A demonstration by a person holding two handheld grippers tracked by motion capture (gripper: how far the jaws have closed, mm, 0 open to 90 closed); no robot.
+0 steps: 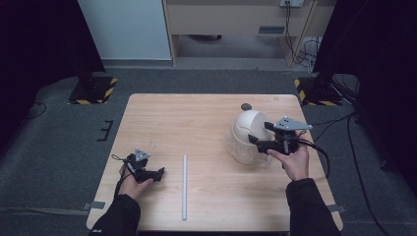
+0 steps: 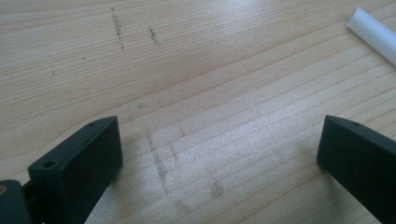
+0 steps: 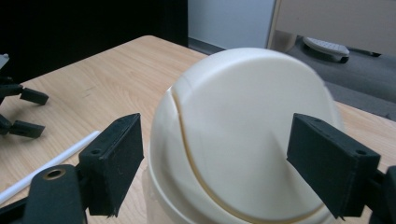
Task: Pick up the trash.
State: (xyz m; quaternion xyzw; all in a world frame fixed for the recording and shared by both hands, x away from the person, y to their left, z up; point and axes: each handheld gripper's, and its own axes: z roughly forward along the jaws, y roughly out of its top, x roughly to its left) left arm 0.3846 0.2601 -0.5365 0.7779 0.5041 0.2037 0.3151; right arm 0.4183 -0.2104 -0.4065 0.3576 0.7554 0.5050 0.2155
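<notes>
A cream domed container (image 1: 244, 133) with a curved lid seam stands on the right half of the wooden table (image 1: 196, 123). My right gripper (image 1: 259, 132) is open, its jaws standing on either side of the dome's upper part without touching it; in the right gripper view the dome (image 3: 243, 116) sits between the spread jaws of that gripper (image 3: 217, 123). A long white tube (image 1: 185, 187) lies flat near the table's middle front. Left of it, my left gripper (image 1: 158, 175) is low over the bare wood, open and holding nothing (image 2: 219, 126). The tube's end (image 2: 373, 32) shows beyond its right jaw.
A small grey round object (image 1: 246, 106) lies just behind the dome near the far edge. Stand bases with yellow-black stripes (image 1: 93, 91) sit on the floor beyond both far table corners. Cables (image 1: 334, 128) trail off the right side.
</notes>
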